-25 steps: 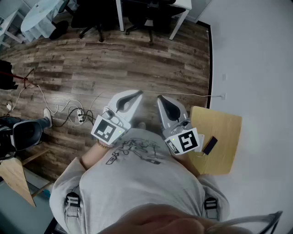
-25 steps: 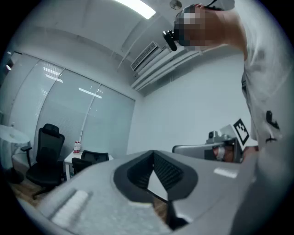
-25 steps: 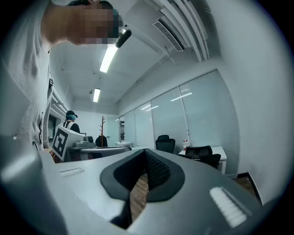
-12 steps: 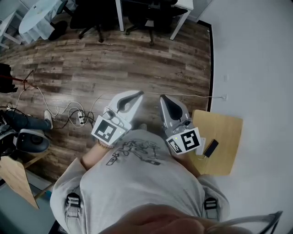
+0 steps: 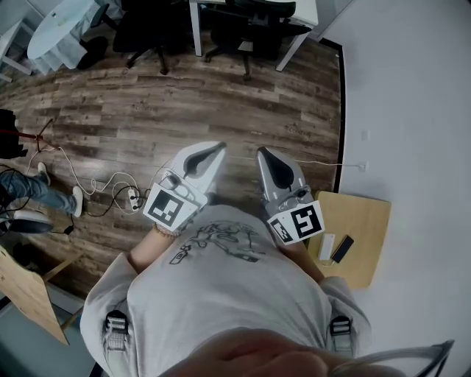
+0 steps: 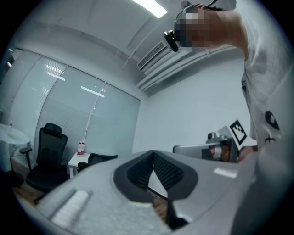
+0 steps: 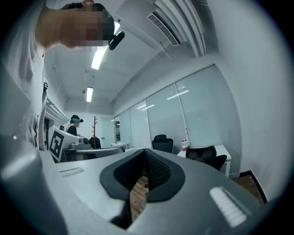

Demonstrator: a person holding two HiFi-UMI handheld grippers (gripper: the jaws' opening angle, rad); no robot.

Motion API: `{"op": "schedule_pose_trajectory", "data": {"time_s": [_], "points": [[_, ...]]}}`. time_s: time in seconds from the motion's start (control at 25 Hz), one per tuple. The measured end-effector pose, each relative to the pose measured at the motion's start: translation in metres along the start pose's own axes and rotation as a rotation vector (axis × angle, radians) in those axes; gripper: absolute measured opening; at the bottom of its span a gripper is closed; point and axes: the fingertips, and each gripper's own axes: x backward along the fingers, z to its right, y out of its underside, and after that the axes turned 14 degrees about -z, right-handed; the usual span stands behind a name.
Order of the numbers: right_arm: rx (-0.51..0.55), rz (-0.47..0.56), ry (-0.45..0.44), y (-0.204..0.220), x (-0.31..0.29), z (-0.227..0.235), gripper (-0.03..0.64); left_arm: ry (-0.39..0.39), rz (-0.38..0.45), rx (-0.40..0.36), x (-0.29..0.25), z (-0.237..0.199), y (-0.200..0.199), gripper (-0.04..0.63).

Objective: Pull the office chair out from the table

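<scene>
— Wood-plank floor [image 5: 243, 110] all across, white wall along the right. Anything of the task up ahead?

— Far end of the room: white table [image 5: 305, 9], with a black office chair [image 5: 254, 26] tucked in between its legs. Second black chair [image 5: 147, 29] just left of the table's near leg.

— And the left gripper [image 5: 219, 150]?

— Held level in front of the chest, pointing toward the table, well apart from the office chair. Pressed together, tips meeting, nothing pinched.

— Right gripper [image 5: 262, 154]?

— Much the same: just beside the left one, aimed the same way, closed tight on nothing.

— Clutter on the floor?

— White power strip [image 5: 134, 197] with looping cables at left, near someone's leg in jeans [image 5: 33, 190]. Small wooden side table [image 5: 368, 213] against the wall at right, carrying a dark phone [image 5: 343, 249] beside a flat white item [image 5: 326, 247]. Round white table [image 5: 59, 33] off in the far left corner.
</scene>
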Motion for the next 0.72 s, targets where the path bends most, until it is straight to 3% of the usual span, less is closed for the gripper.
{"op": "schedule_pose_trajectory", "data": {"time_s": [0.36,0.72], "points": [[0.011,-0.003,-0.006,-0.02,-0.064,-0.01,0.006,-0.001,0.013,-0.019,0.011,-0.064,-0.015,0.003],[0.009,-0.011,-0.011,-0.019,-0.092,-0.006,0.006,-0.021,0.015,-0.003,0.009,-0.093,-0.013,0.003]]}}
